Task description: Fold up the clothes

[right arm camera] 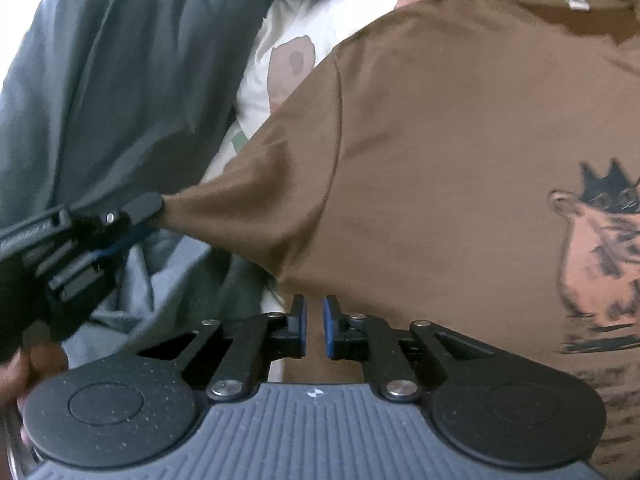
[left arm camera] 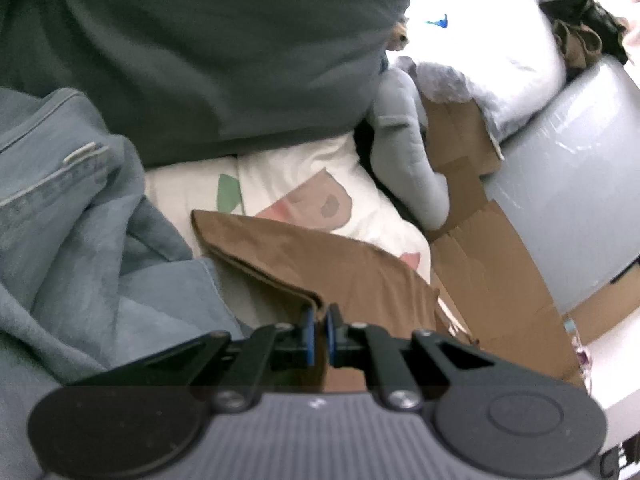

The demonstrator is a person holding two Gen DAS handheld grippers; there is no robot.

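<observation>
While I watch both wrist feeds, the brown T-shirt serves as my landmark, spread over a white printed sheet. Furthest to its left in the left wrist view lies a crumpled blue-grey garment, with a dark green fabric beyond it, above the shirt's far edge. My left gripper has its blue-padded jaws pinched tight on a folded edge of the brown T-shirt; from the right wrist view I see that same gripper at the shirt's left side, holding the tip of a sleeve pulled out into a point. My right gripper sits at the shirt's near edge, jaws standing narrowly apart with brown cloth showing behind the gap (whether any fabric lies between the pads I cannot tell). On the shirt's right part there is a printed animal graphic with a dark crown. Right of the shirt in the left wrist view are flattened cardboard, a pale grey stuffed shape, and a grey plastic-wrapped bundle.
</observation>
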